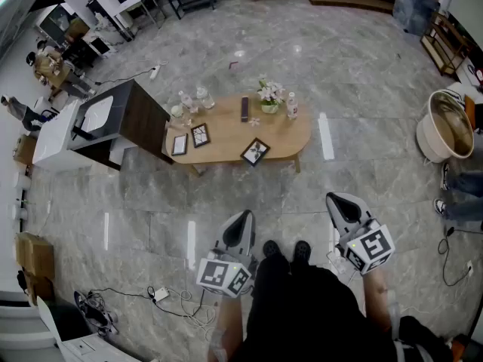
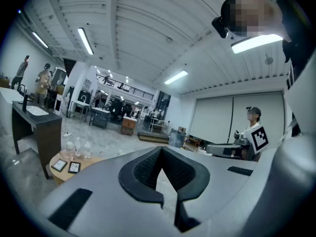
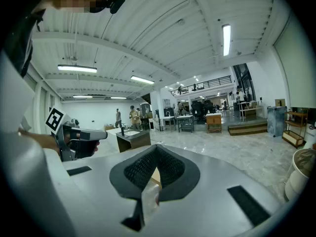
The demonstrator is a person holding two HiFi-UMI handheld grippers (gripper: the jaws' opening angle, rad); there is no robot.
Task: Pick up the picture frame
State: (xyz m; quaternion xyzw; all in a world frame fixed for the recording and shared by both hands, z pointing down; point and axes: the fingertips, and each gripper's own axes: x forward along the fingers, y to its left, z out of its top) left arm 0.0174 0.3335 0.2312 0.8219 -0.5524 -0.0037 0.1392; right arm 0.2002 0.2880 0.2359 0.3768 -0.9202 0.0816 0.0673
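One picture frame (image 1: 255, 151) sat at the near edge of the oval table (image 1: 226, 154), turned diagonally, its long axis running near-left to far-right. The left gripper (image 1: 241, 222) and right gripper (image 1: 339, 202) were both closed, empty.

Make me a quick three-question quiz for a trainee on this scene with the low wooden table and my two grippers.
1. True or false: the left gripper has its jaws wide open.
2. How many picture frames lie on the wooden table? A) one B) three C) five
3. Fill in: right beside the flowers stands a clear ____.

Key
1. False: its jaws are shut and empty, well short of the table.
2. B
3. bottle
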